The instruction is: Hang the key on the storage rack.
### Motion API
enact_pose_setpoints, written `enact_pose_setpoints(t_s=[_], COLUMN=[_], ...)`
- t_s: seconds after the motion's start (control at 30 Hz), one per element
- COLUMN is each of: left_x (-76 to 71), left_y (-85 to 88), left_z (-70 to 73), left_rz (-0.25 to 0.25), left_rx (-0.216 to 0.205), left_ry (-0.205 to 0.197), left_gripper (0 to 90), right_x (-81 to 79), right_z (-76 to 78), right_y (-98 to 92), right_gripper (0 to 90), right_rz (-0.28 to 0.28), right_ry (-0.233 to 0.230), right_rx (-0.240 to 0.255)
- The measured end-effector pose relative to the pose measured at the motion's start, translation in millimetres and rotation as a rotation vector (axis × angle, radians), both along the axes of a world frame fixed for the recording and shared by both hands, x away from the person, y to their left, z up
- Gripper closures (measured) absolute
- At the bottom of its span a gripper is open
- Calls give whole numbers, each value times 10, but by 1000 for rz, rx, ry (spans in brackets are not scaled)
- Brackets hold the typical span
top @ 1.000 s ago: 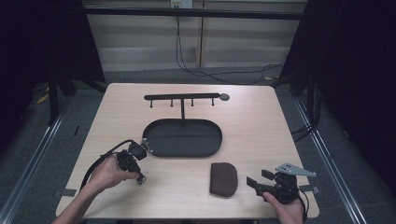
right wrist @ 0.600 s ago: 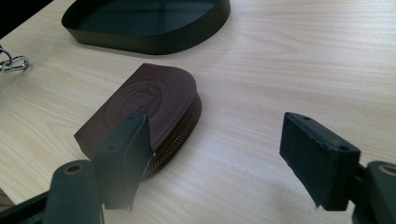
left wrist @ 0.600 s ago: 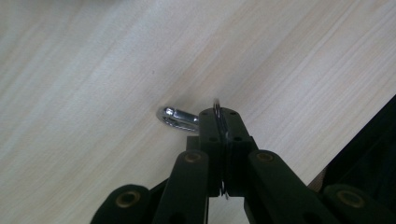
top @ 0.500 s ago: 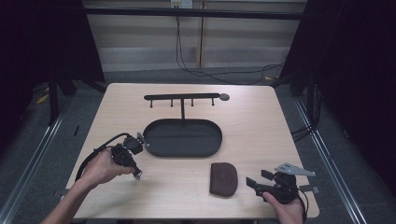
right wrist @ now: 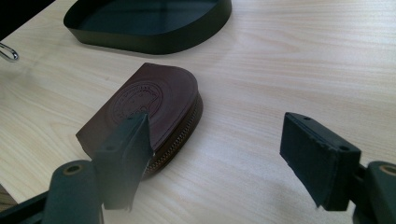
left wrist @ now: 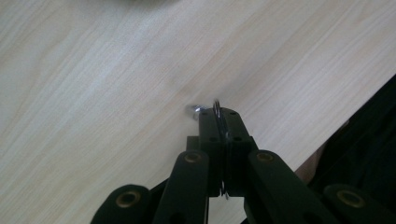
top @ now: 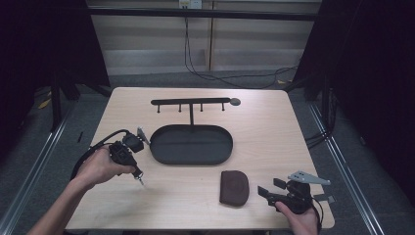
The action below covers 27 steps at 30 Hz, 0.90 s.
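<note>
My left gripper (top: pixel 137 172) hangs over the table's left side, tips down, shut on a thin metal ring (left wrist: pixel 216 105). A small silvery piece (left wrist: pixel 194 110) shows at the jaw tips, and the ring's end dangles just above the wood (top: pixel 141 180). A brown leather zip pouch (top: pixel 234 187) with an embossed round mark lies flat near the front edge. My right gripper (top: pixel 270 187) rests just right of the pouch, open. In the right gripper view its jaws (right wrist: pixel 217 135) stand wide, the left one in front of the pouch (right wrist: pixel 149 102) and not touching it.
A black oval tray (top: pixel 222 156) sits mid-table, its wall (right wrist: pixel 154 44) beyond the pouch. Behind it stands a black bar rack with several hooks (top: pixel 191 102). The left gripper's cable (top: pixel 88 154) loops over the table's left edge.
The left hand has risen and drawn back to the left with the ring in its jaws. The right gripper and the pouch have not moved.
</note>
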<state>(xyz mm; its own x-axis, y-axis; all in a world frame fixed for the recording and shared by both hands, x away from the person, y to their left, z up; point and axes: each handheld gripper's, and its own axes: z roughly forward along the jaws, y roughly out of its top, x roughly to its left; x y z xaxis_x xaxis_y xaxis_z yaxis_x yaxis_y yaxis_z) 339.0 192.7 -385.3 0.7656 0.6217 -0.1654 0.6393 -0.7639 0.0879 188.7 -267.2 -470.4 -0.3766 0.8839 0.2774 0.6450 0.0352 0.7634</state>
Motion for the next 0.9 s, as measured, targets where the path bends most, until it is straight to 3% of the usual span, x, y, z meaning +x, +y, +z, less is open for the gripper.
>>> enact_pose_setpoints(t_s=[0.3,0.43,0.9], left_x=[23,51,125], left_y=[36,49,73], left_z=[201,250,540], left_rz=[-15,-1,-1], left_rx=[15,-12,-22], left_ry=[-34,-47,-66], left_gripper=[893,893,893], right_x=[5,7,10], right_z=[-3,-5,-10], right_y=[4,7,11], right_gripper=[240,240,240], right_rz=[3,4,12], right_ry=[4,6,13], right_rx=[-4,-4,-3])
